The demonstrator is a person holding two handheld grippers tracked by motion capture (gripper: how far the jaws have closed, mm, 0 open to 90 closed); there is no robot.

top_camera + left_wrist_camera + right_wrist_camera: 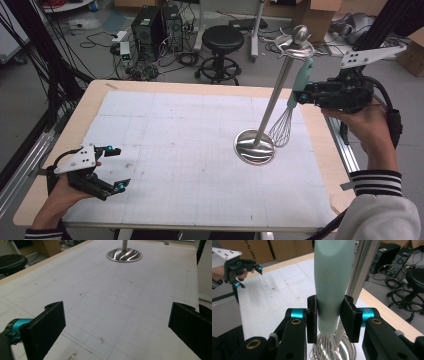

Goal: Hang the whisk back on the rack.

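- the right gripper, at about 2 o'clock over the table in the high view, is clamped on the pale green handle of a whisk; in the right gripper view both black jaws press the handle's sides just above the wire loops.
- the whisk hangs head down, its wire head just above the mat at 3 o'clock of the steel stand's base, close beside it.
- the steel stand rests on the white gridded mat, right of centre, its pole leaning toward 1 o'clock up to a hook plate and ball at the top; the whisk's handle lies just beside the pole.
- the left gripper sits at 8 o'clock on the mat's near left corner, jaws spread wide with nothing between them.
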